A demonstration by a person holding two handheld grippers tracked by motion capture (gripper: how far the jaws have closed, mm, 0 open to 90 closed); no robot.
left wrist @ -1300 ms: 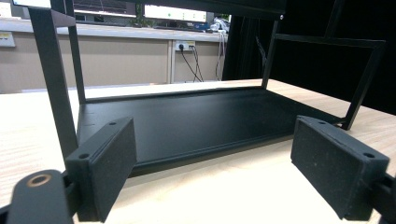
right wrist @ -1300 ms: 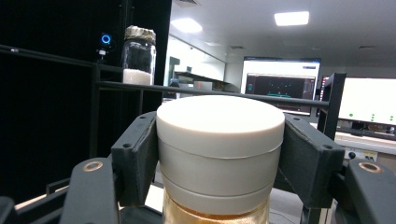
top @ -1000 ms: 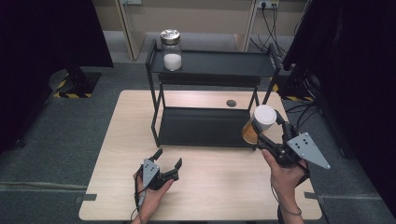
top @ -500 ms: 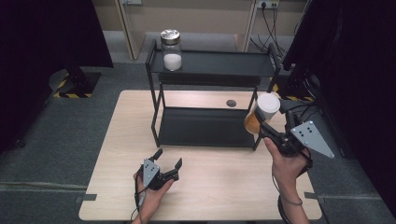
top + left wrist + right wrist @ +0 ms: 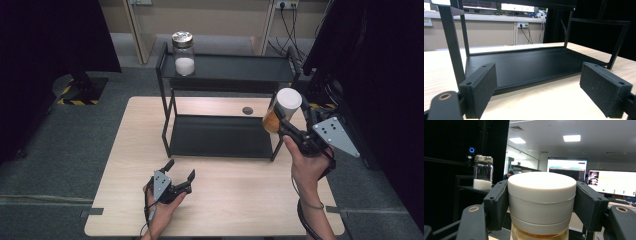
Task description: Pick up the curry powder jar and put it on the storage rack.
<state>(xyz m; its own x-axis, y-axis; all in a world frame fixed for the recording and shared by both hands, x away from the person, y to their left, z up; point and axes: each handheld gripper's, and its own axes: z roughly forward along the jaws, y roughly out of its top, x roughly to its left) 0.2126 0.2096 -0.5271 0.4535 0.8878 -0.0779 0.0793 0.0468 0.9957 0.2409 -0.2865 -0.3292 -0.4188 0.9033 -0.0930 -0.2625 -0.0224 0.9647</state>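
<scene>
The right gripper (image 5: 290, 117) pinches a white-lidded amber jar (image 5: 281, 110) beside the black metal two-tier shelf rack (image 5: 222, 137); the left gripper (image 5: 179, 175) rests on the light wooden table (image 5: 235, 200), fingers spread.

– What is the table (image 5: 125, 165) made of?
– Pale wood grain, matt. The shelf rack (image 5: 529, 65) looks like black metal with a dull sheen.
– And the jars?
– Clear glass jar (image 5: 483, 173); the held jar's lid (image 5: 542, 195) is smooth off-white plastic.
</scene>
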